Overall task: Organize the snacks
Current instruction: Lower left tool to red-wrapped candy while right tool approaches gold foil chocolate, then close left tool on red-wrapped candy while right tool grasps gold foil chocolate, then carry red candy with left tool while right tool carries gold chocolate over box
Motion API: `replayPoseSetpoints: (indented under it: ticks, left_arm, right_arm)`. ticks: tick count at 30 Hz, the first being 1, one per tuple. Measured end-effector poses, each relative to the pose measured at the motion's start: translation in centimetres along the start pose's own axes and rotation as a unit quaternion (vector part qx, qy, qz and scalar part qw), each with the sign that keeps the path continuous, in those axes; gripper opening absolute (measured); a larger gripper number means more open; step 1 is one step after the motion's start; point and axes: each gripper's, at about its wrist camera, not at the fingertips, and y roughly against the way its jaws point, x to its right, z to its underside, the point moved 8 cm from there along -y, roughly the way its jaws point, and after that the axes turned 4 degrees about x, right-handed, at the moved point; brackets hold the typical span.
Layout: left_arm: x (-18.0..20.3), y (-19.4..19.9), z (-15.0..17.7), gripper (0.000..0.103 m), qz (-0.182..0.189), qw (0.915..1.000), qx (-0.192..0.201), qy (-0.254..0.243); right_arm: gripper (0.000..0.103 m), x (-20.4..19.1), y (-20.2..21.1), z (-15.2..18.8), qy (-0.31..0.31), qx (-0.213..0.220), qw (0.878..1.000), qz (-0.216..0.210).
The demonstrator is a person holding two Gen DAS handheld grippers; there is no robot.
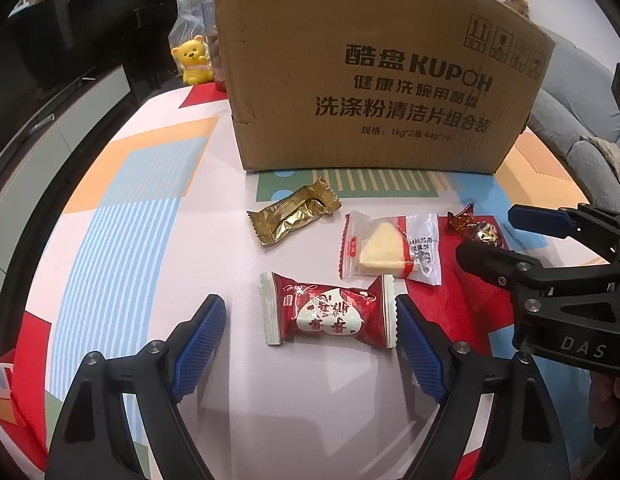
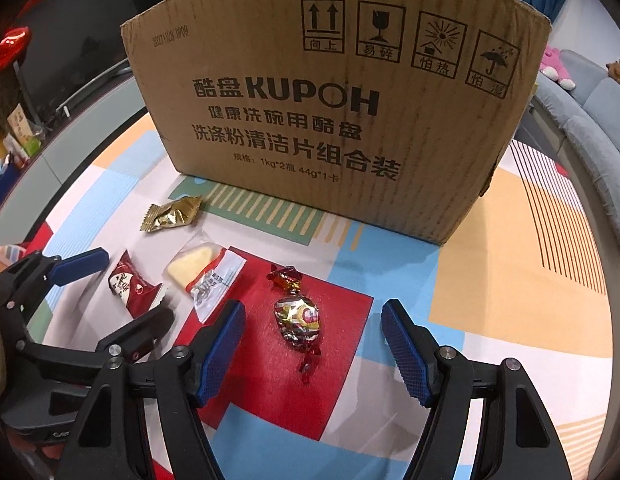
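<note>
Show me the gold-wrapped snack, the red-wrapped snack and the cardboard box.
gold-wrapped snack [image 1: 296,216], left wrist view, wrapper's middle.
red-wrapped snack [image 1: 329,310], left wrist view, printed label.
cardboard box [image 2: 349,120], right wrist view, printed front.

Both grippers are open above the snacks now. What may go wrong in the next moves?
The left gripper straddles the red snack, whose slick wrapper may slip. The right gripper could catch only the twist candy by its thin tail. The two grippers are close together and might collide.
</note>
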Motion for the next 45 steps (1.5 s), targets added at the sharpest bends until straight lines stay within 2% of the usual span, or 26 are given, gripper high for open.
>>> replayPoseSetpoints:
  ticks: [4,8,11,14,26,45]
  left_arm:
    - [0.2,0.3,0.1,0.073,0.004,1.0,0.005,-0.004]
    - [0.6,0.4,0.0,0.063,0.007,0.9999,0.01,-0.012]
    - [0.8,0.5,0.0,0.057,0.007,0.9998,0.012,-0.015]
    - [0.8,0.6,-0.1,0.054,0.001,0.9998,0.013,-0.018]
    - [0.2,1.3,-0.4,0.052,-0.013,0.9997,0.014,-0.016]
    - [0.6,5.9,-1.5,0.052,-0.021,0.9988,0.042,-0.016]
  right_arm:
    - [0.051,-0.1,-0.5,0.3,0.004,-0.009,1.0,-0.002]
    - [0.041,-0.1,-0.5,0.4,0.006,-0.005,1.0,0.004]
    - [0.023,-0.2,-0.6,0.4,0.009,-0.005,1.0,0.004]
    - [0.023,-0.3,-0.5,0.2,0.013,-0.006,1.0,0.006]
    - [0.023,-1.1,0.9,-0.1,0.018,0.002,1.0,0.004]
    - [0.023,-1.3,7.2,-1.2,0.02,0.042,0.999,0.01]
